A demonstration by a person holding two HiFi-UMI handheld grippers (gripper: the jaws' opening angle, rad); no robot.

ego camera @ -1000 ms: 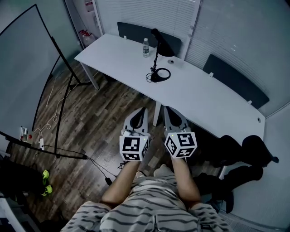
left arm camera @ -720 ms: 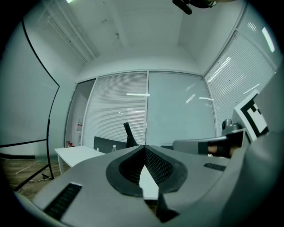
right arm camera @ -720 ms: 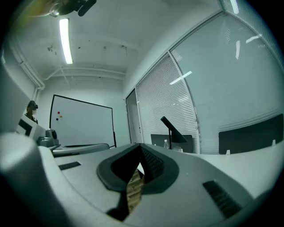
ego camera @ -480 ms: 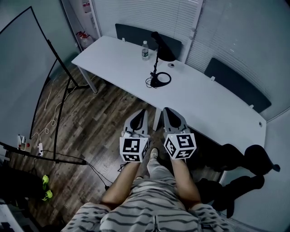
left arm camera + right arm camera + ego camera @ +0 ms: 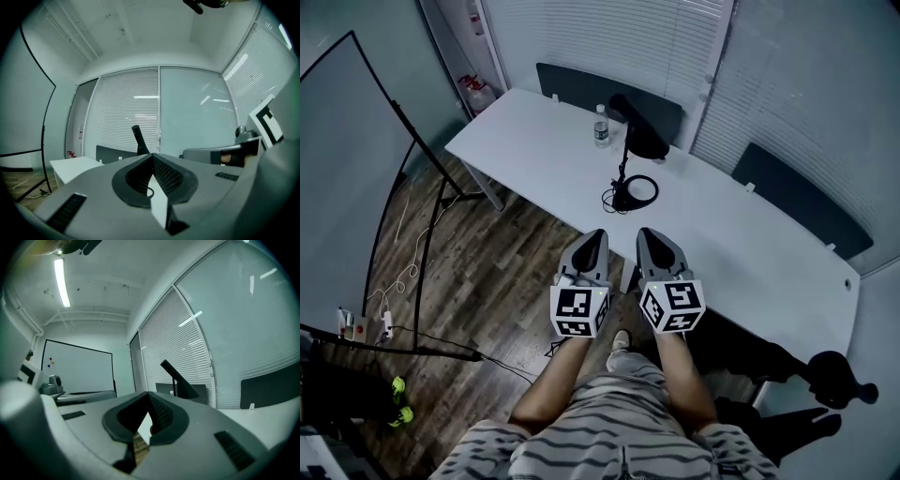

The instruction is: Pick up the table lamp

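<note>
Your lamp [image 5: 637, 137] stands upright on the worktop [image 5: 544, 159], straight ahead of both grippers and well apart from them. The right gripper [image 5: 647, 234] looks slightly nearer than the left gripper [image 5: 594, 236]. Both are clenched on nothing.

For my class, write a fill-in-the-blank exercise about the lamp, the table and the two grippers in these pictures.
1. The table lamp is ____ in colour.
2. It stands on the white table, with the water bottle to its ____ in the head view.
3. The left gripper and the right gripper each have their fingers ____ (open or shut), with nothing between them.

Missing words: black; left; shut.
</note>
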